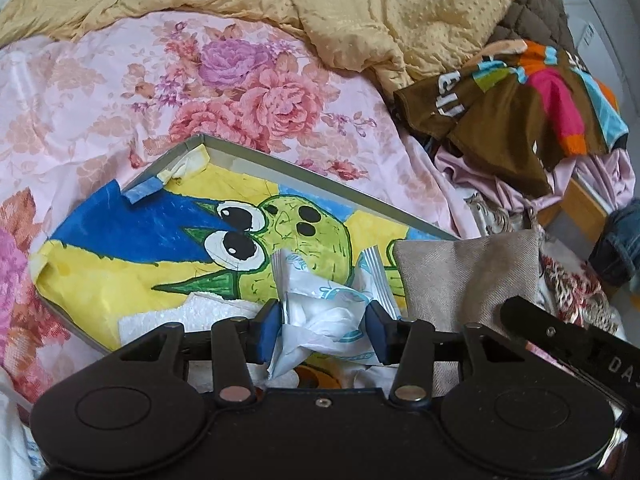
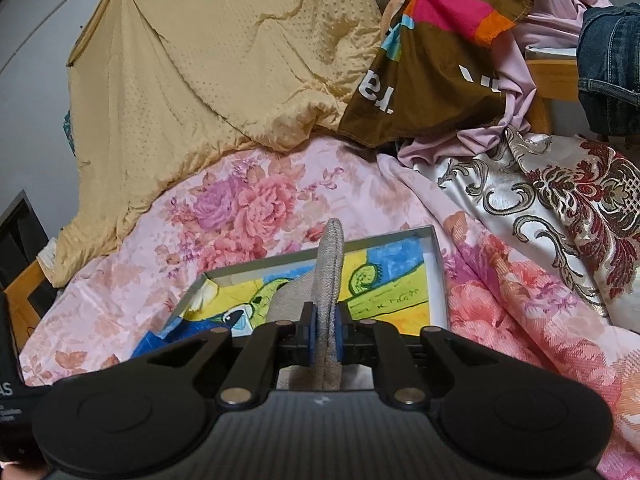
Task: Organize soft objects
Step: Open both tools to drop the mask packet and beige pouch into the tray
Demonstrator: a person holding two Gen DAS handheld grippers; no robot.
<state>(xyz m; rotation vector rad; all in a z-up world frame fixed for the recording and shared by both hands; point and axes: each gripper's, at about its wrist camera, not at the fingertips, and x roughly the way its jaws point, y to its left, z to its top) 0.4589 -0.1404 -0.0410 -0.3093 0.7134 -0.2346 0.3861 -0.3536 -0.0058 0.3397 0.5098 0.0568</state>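
Note:
A shallow grey box point(image 1: 280, 162) lies on the pink floral sheet, and a bright cartoon drawing point(image 1: 120, 256) lines its bottom. My left gripper point(image 1: 326, 326) hovers over the box's near side, shut on a crumpled white plastic packet point(image 1: 320, 304) that fills the gap between the blue pads. Right of it stands a flat beige fabric pouch point(image 1: 468, 276), with part of the right gripper's black body point(image 1: 560, 340) at its edge. In the right wrist view my right gripper point(image 2: 325, 332) pinches that beige pouch point(image 2: 329, 264) edge-on, above the same box point(image 2: 436, 264).
A yellow quilt point(image 1: 380, 12) is heaped at the back. A brown multicoloured cloth point(image 1: 520, 108), a lilac garment point(image 2: 520, 80), denim point(image 2: 608, 68) and a brocade cloth point(image 2: 560, 200) pile up on the right. A wooden frame point(image 1: 588, 200) shows at the right edge.

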